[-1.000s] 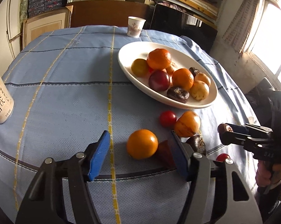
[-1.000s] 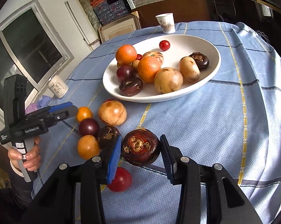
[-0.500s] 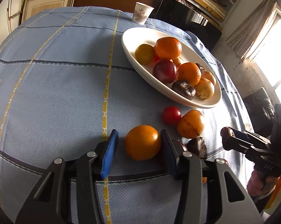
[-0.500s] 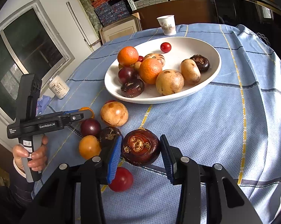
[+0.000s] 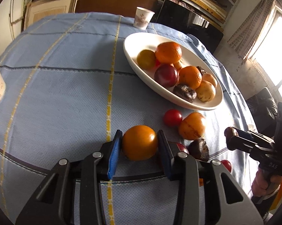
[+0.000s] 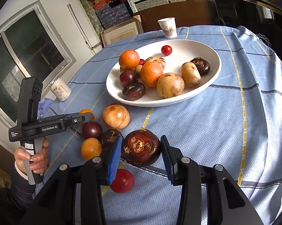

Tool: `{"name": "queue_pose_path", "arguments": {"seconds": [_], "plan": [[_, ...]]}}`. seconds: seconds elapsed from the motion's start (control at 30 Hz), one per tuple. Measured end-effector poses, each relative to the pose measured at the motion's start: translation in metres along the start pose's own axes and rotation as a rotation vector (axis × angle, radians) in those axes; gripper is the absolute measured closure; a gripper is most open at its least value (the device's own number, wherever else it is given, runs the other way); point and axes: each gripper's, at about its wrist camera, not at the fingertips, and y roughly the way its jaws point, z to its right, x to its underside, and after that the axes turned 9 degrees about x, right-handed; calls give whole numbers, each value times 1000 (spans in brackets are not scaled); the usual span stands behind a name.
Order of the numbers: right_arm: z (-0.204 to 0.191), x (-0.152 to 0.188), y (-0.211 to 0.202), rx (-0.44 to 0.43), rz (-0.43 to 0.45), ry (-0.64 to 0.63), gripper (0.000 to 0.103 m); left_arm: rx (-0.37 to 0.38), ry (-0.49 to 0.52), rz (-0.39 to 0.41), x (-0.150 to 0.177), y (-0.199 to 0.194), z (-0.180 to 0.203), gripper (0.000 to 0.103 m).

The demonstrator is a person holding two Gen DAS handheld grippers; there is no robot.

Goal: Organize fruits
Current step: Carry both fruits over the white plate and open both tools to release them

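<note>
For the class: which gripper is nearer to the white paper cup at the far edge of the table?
Neither is clearly nearer. The left gripper and right gripper both work at the near edge among the loose fruit, with the white dish between them and the paper cup.

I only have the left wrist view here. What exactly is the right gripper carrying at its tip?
Observer: The right gripper has its jaws shut on a dark brown round fruit with a reddish patterned top.
Operator: Is there free room in the white oval bowl behind the pile?
Observer: Yes. The white oval bowl is bare along its far side, apart from one small red cherry tomato lying alone.
Operator: Anything right under that gripper?
Observer: A red round fruit lies on the blue checked tablecloth beneath it, partly hidden by one blue pad.
</note>
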Motion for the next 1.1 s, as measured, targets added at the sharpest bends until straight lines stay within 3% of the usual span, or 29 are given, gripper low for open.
{"name": "queue_pose_path", "arguments": {"seconds": [0.27,0.5,0.63,0.77,1.1], "plan": [[-1,-3,-7,-2,68,-23,61,-122,101,84,-3,-22,18,65],[10,-29,-16,-48,167,54,61,-93,182,102,-41,-25,42,65],[12,-60,-8,7,237,70,61,-67,212,107,-78,-8,58,65],[21,-80,11,20,243,113,61,-75,227,103,-104,16,68,65],[36,-103,44,58,226,135,60,-118,289,95,-131,56,98,65]]}}
